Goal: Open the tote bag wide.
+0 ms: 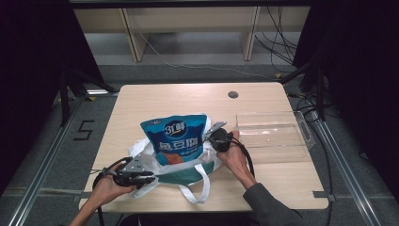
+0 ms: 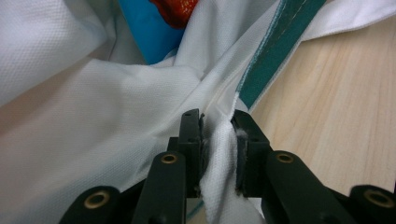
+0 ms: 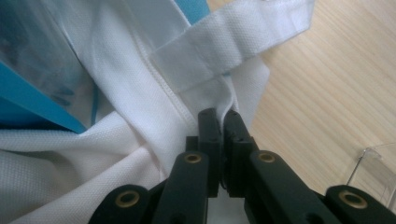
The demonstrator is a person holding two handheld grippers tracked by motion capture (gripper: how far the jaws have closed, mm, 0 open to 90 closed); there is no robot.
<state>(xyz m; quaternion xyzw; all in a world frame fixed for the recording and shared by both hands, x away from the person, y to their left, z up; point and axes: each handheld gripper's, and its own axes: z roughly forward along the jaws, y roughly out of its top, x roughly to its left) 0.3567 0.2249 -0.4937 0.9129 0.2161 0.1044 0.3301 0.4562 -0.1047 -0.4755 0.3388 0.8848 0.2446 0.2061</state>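
A white tote bag (image 1: pixel 188 167) with a teal band lies on the near half of the table (image 1: pixel 155 99), its long axis running left to right and its mouth turned to the far side. A blue snack pack (image 1: pixel 175 139) stands in that mouth, upright with a slight lean, its printed face toward the near side and its top edge pointing to the far side. Most of the pack rises clear of the cloth; its foot sits inside the bag. The bag's white strap (image 1: pixel 200 186) loops out toward the near table edge.

The left gripper (image 1: pixel 141 178) is at the bag's near left corner. In the left gripper view its jaws are nearly closed on a fold of the white cloth (image 2: pixel 217 154), beside the teal band (image 2: pixel 275 46). The right gripper (image 1: pixel 217 136) is at the bag's right rim, just beside the pack. In the right gripper view its jaws are pressed together on the hem (image 3: pixel 223 112), under a strap (image 3: pixel 224 51).

A clear tray (image 1: pixel 301 127) lies right of the bag, near the right hand (image 1: pixel 233 157). A round hole (image 1: pixel 233 94) sits at the far side of the table.
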